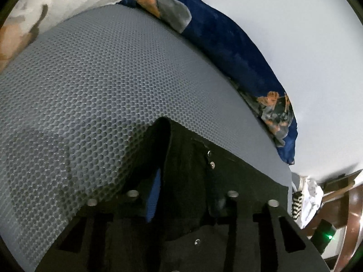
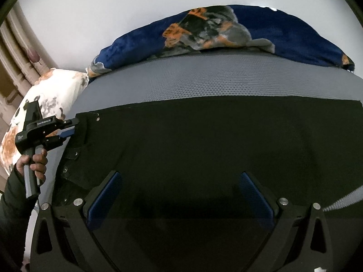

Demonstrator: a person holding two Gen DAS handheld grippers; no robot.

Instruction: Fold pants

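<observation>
Bare grey mesh mattress (image 2: 204, 83) lies open beyond the black pants (image 2: 204, 140). A blue blanket (image 2: 283, 31) banks the far edge, and a floral pillow (image 2: 52, 95) blocks the left end.

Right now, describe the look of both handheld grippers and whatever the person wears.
Both grippers are matte black with blue pads and silver round bolt heads. The right gripper has triangular cutouts in its body. The left gripper carries small white lettering, too small to read, and a grey handle. A dark sleeve covers the forearm.
</observation>
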